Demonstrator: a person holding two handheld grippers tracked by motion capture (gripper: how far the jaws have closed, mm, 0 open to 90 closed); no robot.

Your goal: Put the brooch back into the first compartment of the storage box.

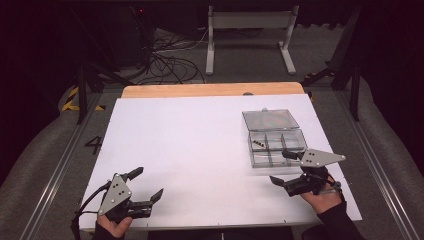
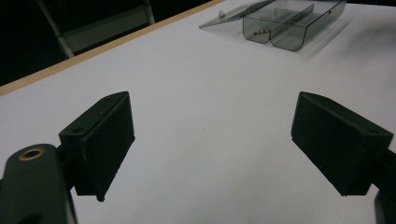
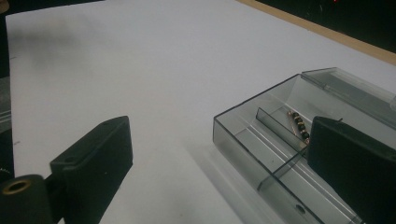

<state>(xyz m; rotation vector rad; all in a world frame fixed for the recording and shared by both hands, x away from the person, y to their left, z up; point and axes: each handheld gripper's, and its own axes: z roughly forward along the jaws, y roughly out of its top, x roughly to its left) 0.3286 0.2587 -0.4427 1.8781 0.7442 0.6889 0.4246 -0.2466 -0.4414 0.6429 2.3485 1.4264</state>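
both grippers, left gripper (image 1: 148, 184) and right gripper (image 1: 280, 166), rest on the white table (image 1: 190, 150) with jaws apart, the right beside a clear compartment box (image 1: 276, 145) holding small dark beads (image 1: 259, 144).

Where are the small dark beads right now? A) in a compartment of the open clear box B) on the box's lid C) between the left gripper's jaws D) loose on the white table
A: the beads lie inside a compartment of the clear box, whose lid is folded open behind it; the right gripper view shows them against a divider.
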